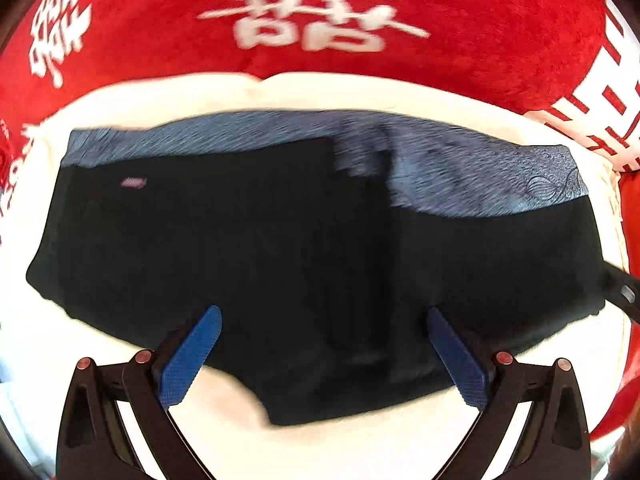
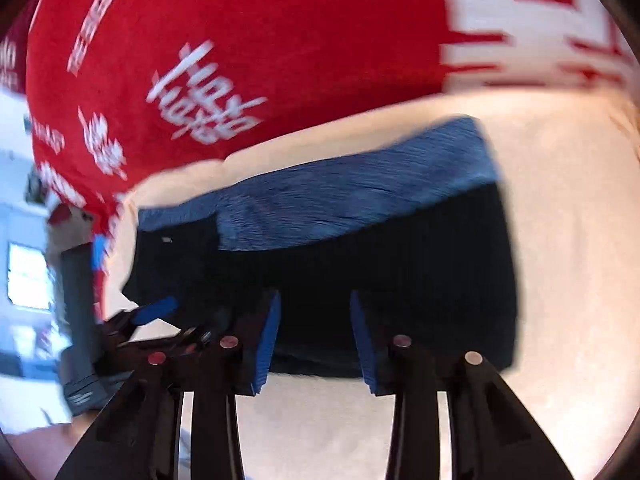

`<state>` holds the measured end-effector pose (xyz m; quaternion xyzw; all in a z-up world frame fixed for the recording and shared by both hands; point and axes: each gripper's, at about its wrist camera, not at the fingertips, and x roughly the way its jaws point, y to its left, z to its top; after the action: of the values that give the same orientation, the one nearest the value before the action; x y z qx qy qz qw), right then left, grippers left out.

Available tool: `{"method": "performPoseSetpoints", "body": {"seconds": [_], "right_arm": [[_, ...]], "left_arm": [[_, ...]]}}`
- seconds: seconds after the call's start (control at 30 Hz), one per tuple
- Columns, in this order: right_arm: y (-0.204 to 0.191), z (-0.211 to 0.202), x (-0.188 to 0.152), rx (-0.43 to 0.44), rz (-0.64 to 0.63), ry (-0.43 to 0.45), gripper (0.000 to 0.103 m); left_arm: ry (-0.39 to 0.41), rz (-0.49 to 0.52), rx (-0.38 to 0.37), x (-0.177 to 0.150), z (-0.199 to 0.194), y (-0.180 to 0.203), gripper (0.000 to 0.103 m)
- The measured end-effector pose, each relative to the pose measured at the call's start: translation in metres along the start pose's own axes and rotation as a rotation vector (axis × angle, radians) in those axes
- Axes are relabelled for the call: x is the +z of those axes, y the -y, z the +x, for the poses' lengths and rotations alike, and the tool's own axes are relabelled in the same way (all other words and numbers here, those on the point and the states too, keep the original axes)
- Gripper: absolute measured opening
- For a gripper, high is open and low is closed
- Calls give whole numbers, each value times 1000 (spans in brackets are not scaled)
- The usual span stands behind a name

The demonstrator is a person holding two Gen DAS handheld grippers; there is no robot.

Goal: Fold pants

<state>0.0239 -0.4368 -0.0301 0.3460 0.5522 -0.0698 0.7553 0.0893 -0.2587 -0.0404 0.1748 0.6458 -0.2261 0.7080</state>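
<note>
One pair of black pants (image 1: 280,248) with a blue-grey patterned waistband (image 1: 460,168) lies folded flat on a cream-white cloth (image 1: 340,92), filling the middle of the left wrist view. Behind it, across the top of the frame, spreads one red blanket (image 1: 460,20) printed with white characters.

Two claws are in view. The left claw (image 1: 324,354) looks straight down on the pants from the lower edge of the frame, its blue pads (image 1: 192,356) spread wide and nothing between them. The right claw (image 2: 314,340) tilts down toward the near edge of the pants (image 2: 400,280) in the lower centre of its view, jaws at a narrow gap, holding nothing. At lower left there, the left claw's blue pad tip (image 2: 154,310) shows beside the pants' corner.
</note>
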Motion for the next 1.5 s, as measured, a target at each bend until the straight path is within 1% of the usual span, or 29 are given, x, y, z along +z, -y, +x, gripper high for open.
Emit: {"method": "performPoseSetpoints", "body": {"seconds": [0.03, 0.1, 0.13, 0.2, 0.23, 0.27, 0.3, 0.37, 0.47, 0.63, 0.77, 0.9, 1.03, 1.13, 1.23, 1.37, 1.5], "right_arm": [[-16, 11, 5, -13, -27, -3, 40], [-36, 30, 13, -25, -51, -5, 40], [-49, 45, 17, -58, -73, -12, 40], [-65, 72, 19, -90, -110, -54, 40], [-71, 87, 16, -109, -113, -97, 40], [-77, 90, 11, -139, -122, -87, 43], [-85, 89, 6, -148, -141, -76, 44], [-91, 89, -3, -135, -139, -107, 45], [-97, 86, -13, -170, -164, -131, 45], [-105, 86, -16, -212, -184, -158, 48], [-109, 88, -17, -238, -185, -161, 52], [-114, 89, -18, -257, -184, -162, 53], [-117, 89, -21, -257, -185, -167, 54], [-119, 85, -24, -248, -188, -172, 54], [-122, 84, -27, -257, -210, -175, 54], [-126, 83, -30, -260, -225, -177, 56], [-125, 86, -33, -261, -238, -192, 57]], "left_arm": [[-4, -6, 5, -3, -4, -11, 103], [2, -2, 51, -7, -10, -30, 103], [9, -1, 77, -10, -12, -41, 103], [13, -21, 97, -15, -15, -60, 103], [6, -39, 97, -7, -17, -72, 103], [-6, -66, 95, -10, -17, -84, 103], [-13, -84, 96, -11, -17, -93, 103], [-17, -116, 103, -17, -18, -110, 103], [-18, -141, 104, -23, -19, -126, 103], [-28, -177, 79, -24, -14, -136, 103], [-30, -189, 78, -30, -15, -145, 103], [-30, -189, 89, -34, -15, -150, 103], [-39, -189, 98, -33, -11, -153, 103], [-51, -197, 93, -30, -5, -155, 103], [-51, -195, 89, -26, 1, -159, 103], [-54, -198, 82, -14, 8, -153, 103], [-54, -207, 75, -13, 14, -157, 103]]}}
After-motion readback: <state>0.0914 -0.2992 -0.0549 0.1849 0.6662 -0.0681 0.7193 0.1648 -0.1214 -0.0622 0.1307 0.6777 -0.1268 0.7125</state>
